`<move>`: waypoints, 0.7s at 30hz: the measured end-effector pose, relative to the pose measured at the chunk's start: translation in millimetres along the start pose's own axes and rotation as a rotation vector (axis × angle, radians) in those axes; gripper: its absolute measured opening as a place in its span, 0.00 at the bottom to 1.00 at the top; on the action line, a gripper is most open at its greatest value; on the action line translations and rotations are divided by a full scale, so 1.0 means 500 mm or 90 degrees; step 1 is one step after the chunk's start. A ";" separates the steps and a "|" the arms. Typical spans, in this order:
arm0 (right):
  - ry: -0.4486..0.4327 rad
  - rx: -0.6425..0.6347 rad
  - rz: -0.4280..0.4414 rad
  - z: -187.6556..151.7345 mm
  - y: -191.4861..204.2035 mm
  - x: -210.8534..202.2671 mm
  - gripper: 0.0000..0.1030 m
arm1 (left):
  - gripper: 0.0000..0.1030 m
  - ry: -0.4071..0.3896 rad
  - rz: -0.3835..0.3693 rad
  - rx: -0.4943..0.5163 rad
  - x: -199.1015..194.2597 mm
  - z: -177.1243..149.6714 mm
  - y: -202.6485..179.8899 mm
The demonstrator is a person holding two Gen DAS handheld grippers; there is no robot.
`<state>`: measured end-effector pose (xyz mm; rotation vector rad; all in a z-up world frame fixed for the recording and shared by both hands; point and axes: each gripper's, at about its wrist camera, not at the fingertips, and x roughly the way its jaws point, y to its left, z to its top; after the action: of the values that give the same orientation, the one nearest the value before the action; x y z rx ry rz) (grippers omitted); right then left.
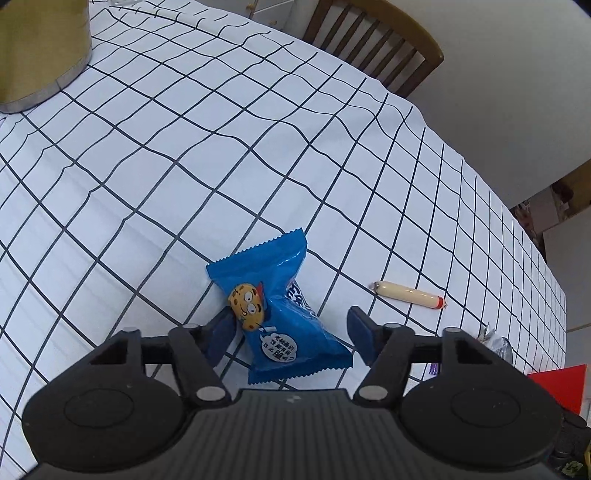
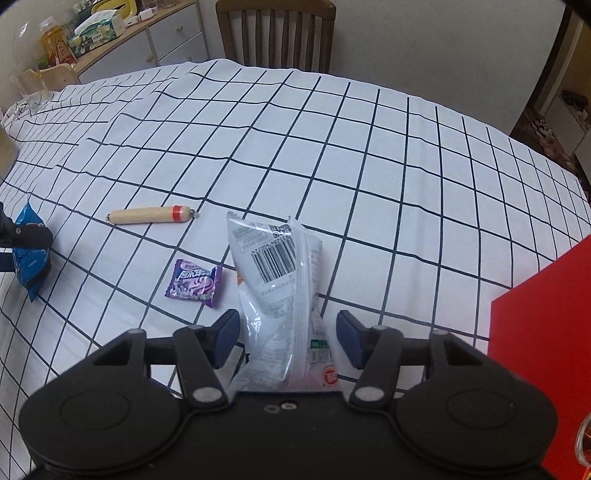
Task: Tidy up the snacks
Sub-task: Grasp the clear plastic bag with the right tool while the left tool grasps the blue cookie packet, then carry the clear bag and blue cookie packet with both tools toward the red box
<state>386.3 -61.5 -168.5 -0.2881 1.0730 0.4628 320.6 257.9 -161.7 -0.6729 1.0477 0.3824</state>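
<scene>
Two grippers straddle one snack each, both with jaws spread. The left gripper [image 1: 291, 328] brackets a blue packet [image 1: 279, 306] lying on the cloth; its left finger [image 1: 221, 332] seems to touch the wrapper, the right one stands clear, so nothing is clamped. The right gripper [image 2: 288, 332] sits around a clear bag [image 2: 280, 280] with a barcode, fingers apart on either side, not pinching it (the bag's near end runs under the gripper body and is hidden). A purple candy [image 2: 194, 282] lies just left of the bag, and a sausage [image 2: 151, 215] with a red band lies beyond it, between the two packets. A red box [image 2: 543, 332] is cut off at the right edge, its shape unclear. Everything rests on a table [image 2: 369, 147] under a white, black-gridded, wrinkled cloth. A gold tin [image 1: 40, 51] stands at the far left, cropped. A wooden chair [image 2: 275, 33] faces the far side, with a cluttered cabinet [image 2: 162, 37] behind.
</scene>
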 end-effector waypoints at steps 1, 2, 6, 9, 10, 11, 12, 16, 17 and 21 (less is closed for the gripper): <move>0.002 0.002 0.001 0.000 0.000 0.001 0.49 | 0.62 0.000 -0.001 -0.002 0.000 0.000 0.001; 0.002 0.004 0.001 -0.001 0.001 0.003 0.47 | 0.60 0.000 0.000 -0.003 0.000 0.000 0.001; -0.001 0.001 -0.001 -0.005 0.005 0.001 0.44 | 0.47 -0.002 0.002 -0.005 -0.003 -0.001 0.004; -0.003 -0.002 -0.006 -0.012 0.010 -0.001 0.42 | 0.41 -0.002 0.004 -0.004 -0.006 -0.001 0.006; -0.004 -0.003 -0.008 -0.014 0.012 -0.003 0.41 | 0.40 -0.002 0.006 -0.001 -0.007 -0.002 0.005; -0.005 -0.004 -0.007 -0.016 0.015 -0.005 0.39 | 0.39 -0.002 0.007 0.002 -0.009 -0.003 0.004; -0.005 -0.003 -0.006 -0.018 0.016 -0.008 0.39 | 0.39 -0.002 0.008 0.005 -0.010 -0.004 0.002; -0.004 0.000 -0.003 -0.033 0.025 -0.020 0.33 | 0.37 -0.001 0.005 0.016 -0.017 -0.013 -0.001; -0.005 0.001 -0.004 -0.039 0.027 -0.025 0.32 | 0.37 0.000 0.004 0.018 -0.020 -0.016 -0.002; -0.008 0.008 -0.003 -0.064 0.033 -0.044 0.31 | 0.37 0.003 0.003 0.033 -0.032 -0.035 -0.003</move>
<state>344.5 -66.5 -163.4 -0.2762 1.0626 0.4523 302.3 245.4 -153.0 -0.6251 1.0611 0.3569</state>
